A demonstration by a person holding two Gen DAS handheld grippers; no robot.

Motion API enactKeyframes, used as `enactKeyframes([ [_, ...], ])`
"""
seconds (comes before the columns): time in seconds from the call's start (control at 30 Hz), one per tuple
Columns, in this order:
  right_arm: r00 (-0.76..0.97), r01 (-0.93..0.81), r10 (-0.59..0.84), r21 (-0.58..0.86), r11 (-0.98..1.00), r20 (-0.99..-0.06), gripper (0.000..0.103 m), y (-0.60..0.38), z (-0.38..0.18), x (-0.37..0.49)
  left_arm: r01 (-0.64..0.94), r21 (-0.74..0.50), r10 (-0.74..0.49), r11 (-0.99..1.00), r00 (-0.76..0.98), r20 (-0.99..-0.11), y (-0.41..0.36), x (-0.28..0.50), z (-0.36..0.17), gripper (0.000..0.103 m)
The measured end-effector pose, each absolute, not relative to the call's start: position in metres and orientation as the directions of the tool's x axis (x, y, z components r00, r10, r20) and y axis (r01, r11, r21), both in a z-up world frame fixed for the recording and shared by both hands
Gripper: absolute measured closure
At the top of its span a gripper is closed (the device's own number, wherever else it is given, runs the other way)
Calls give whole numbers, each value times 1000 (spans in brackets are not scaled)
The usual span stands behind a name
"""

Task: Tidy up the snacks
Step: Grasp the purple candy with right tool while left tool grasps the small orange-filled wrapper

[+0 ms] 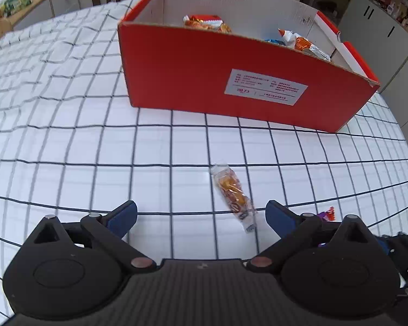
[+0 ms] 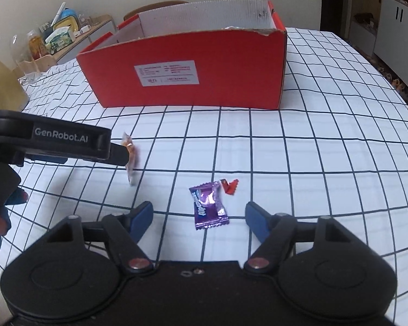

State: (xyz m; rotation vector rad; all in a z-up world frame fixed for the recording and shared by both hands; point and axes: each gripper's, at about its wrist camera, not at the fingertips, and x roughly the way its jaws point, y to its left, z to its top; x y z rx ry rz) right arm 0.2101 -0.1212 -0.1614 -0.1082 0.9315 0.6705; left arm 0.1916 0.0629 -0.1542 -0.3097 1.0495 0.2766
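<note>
Pick-up step. Right tongs (image 2: 198, 217) part-open around purple candy (image 2: 208, 208) on the counter (image 2: 312, 163), pads not touching; next: close on it. Left tongs (image 1: 201, 217) wide, empty, clear-wrapped snack (image 1: 232, 193) just ahead. Farther: red box (image 1: 231, 81) holds several wrapped snacks (image 1: 205, 23).

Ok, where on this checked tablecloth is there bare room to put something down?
The checked cloth left of the red box is bare, and so is the strip between the box front and the clear-wrapped snack. In the right wrist view, the cloth right of the box is free too. It is crowded near the grippers: purple candy and red wrapper.
</note>
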Motion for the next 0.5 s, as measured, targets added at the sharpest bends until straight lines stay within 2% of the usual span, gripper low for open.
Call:
enactKeyframes([
  [0.13, 398, -581, 491, 202, 789, -775, 38, -119, -165, 214, -360, -114, 74, 926, 471, -879, 58, 196, -156, 13],
  [0.3, 406, -578, 486, 194, 793, -774, 43, -116, -165, 218, -343, -105, 68, 933, 456, -887, 50, 203, -160, 37],
  [0.37, 408, -584, 485, 187, 790, -773, 45, -115, -165, 220, -334, -88, 75, 939, 446, -892, 47, 205, -163, 45],
  [0.43, 411, -589, 483, 179, 788, -773, 46, -114, -165, 220, -329, -80, 81, 941, 448, -891, 46, 206, -163, 49],
  [0.5, 412, -590, 482, 177, 788, -774, 49, -113, -165, 221, -332, -83, 80, 940, 448, -891, 46, 207, -163, 58],
])
